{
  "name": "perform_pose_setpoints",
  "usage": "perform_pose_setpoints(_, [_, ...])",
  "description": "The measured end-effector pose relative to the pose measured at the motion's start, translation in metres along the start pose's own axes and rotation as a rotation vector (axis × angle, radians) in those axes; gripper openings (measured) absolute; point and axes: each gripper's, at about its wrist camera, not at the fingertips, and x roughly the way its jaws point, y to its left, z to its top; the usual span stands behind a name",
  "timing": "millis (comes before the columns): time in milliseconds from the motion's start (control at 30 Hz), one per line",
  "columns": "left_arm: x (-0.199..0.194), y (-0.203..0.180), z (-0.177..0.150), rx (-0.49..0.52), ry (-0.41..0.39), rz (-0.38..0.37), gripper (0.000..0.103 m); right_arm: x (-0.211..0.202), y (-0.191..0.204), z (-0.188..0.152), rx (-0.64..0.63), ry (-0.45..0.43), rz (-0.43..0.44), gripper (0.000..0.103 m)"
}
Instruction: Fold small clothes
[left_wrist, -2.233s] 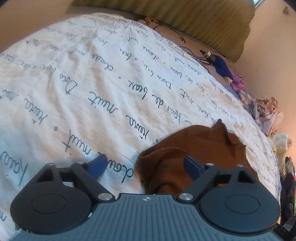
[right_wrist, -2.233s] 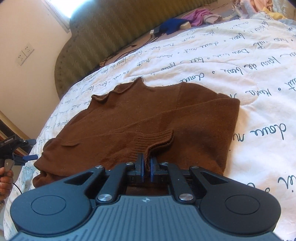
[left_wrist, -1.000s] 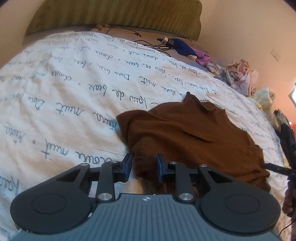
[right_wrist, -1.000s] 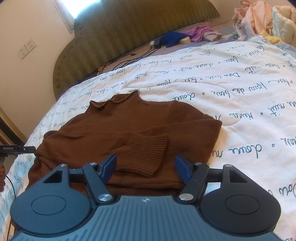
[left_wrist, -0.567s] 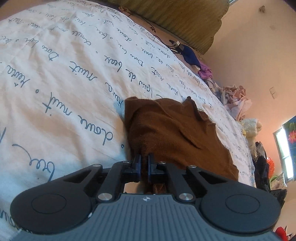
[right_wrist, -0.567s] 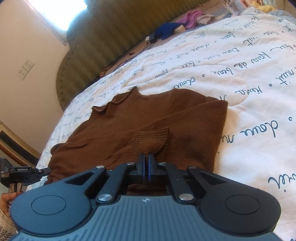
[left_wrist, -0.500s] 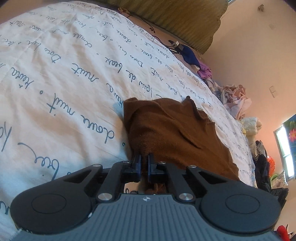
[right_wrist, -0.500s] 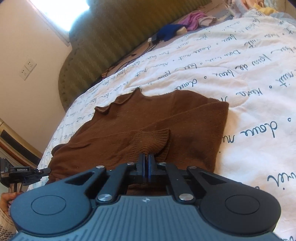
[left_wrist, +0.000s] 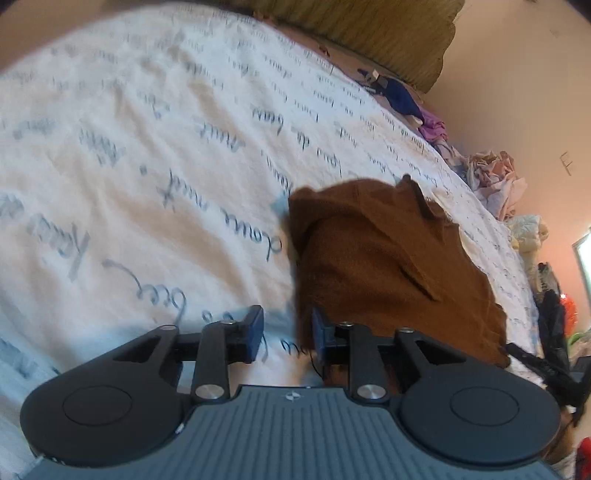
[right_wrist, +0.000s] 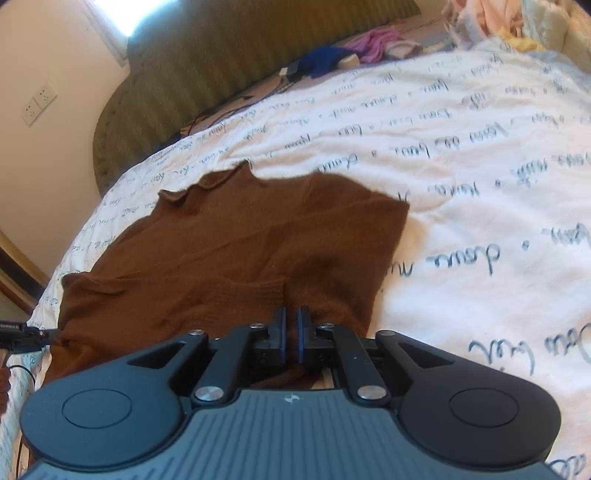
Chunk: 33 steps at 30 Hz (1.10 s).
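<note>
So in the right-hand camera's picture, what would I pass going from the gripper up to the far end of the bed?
Right gripper, its jaws opening → brown sweater → white bedspread with writing → blue garment with the purple clothes beside it → olive green headboard.

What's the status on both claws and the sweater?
Left claw opening, only sheet between its pads, hem beside one. Right claw opening, nearly shut at the ribbed cuff. Brown knit sweater flat on white script-print bedsheet, sleeve folded in. Nothing obstructing.
</note>
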Motion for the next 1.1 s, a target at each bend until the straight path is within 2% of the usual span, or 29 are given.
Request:
perform_pose_setpoints(33, [-0.008, -0.005, 0.006, 0.027, -0.033, 0.023, 0.035, -0.007, 0.005, 0.003, -0.035, -0.034, -0.027, 0.022])
perform_pose_setpoints(100, [-0.016, -0.017, 0.016, 0.069, -0.073, 0.01, 0.04, -0.012, 0.014, 0.01, -0.088, -0.063, -0.059, 0.049])
perform_pose_setpoints(133, [-0.016, -0.026, 0.02, 0.087, -0.094, -0.007, 0.046, -0.009, 0.015, 0.014, -0.102, -0.056, -0.044, 0.082])
perform_pose_setpoints(167, [-0.015, -0.034, 0.023, 0.104, -0.107, -0.027, 0.048, -0.004, 0.016, 0.016, -0.111, -0.042, -0.033, 0.094])
perform_pose_setpoints(233, [-0.001, -0.053, 0.028, 0.139, -0.1, -0.09, 0.051, 0.004, 0.016, 0.019, -0.116, -0.032, -0.05, 0.093])
perform_pose_setpoints(300, [0.021, -0.069, 0.027, 0.155, -0.057, -0.122, 0.052, 0.014, 0.01, 0.019, -0.075, -0.003, -0.014, 0.092])
perform_pose_setpoints(333, [0.035, -0.075, 0.025, 0.172, -0.037, -0.105, 0.052, 0.019, 0.008, 0.017, -0.056, 0.009, 0.001, 0.09])
perform_pose_setpoints(400, [0.06, -0.077, 0.019, 0.204, -0.017, -0.017, 0.052, 0.03, 0.007, 0.015, -0.054, 0.039, -0.002, 0.082])
perform_pose_setpoints(467, [0.074, -0.062, 0.016, 0.162, -0.01, -0.009, 0.051, 0.038, 0.008, 0.013, -0.054, 0.061, -0.004, 0.056])
perform_pose_setpoints(500, [0.072, -0.053, 0.016, 0.126, -0.03, -0.031, 0.051, 0.039, 0.009, 0.014, -0.053, 0.057, 0.02, 0.052])
perform_pose_setpoints(600, [0.06, -0.034, 0.022, 0.03, -0.056, -0.078, 0.052, 0.041, 0.011, 0.02, -0.062, 0.056, 0.011, 0.05])
perform_pose_setpoints(700, [0.048, -0.03, 0.026, 0.03, -0.087, -0.07, 0.054, 0.029, 0.011, 0.027, -0.038, 0.012, -0.01, 0.051])
perform_pose_setpoints(767, [0.046, -0.031, 0.028, 0.041, -0.082, -0.068, 0.055, 0.016, 0.009, 0.028, -0.021, -0.028, 0.039, 0.05])
perform_pose_setpoints(800, [0.048, -0.032, 0.028, 0.047, -0.076, -0.064, 0.055, 0.016, 0.006, 0.028, 0.004, 0.005, 0.108, 0.05])
perform_pose_setpoints(833, [0.05, -0.033, 0.028, 0.053, -0.073, -0.056, 0.055, 0.018, 0.004, 0.026, 0.025, 0.027, 0.136, 0.05])
perform_pose_setpoints(967, [0.056, -0.038, 0.021, 0.088, -0.064, -0.034, 0.058, 0.025, -0.001, 0.016, 0.063, 0.074, 0.107, 0.049])
perform_pose_setpoints(1067, [0.054, -0.041, 0.02, 0.084, -0.067, -0.049, 0.068, 0.028, -0.01, 0.013, 0.11, 0.075, 0.125, 0.048])
perform_pose_setpoints(1100, [0.054, -0.043, 0.021, 0.085, -0.068, -0.045, 0.068, 0.032, -0.009, 0.012, 0.109, 0.081, 0.131, 0.035])
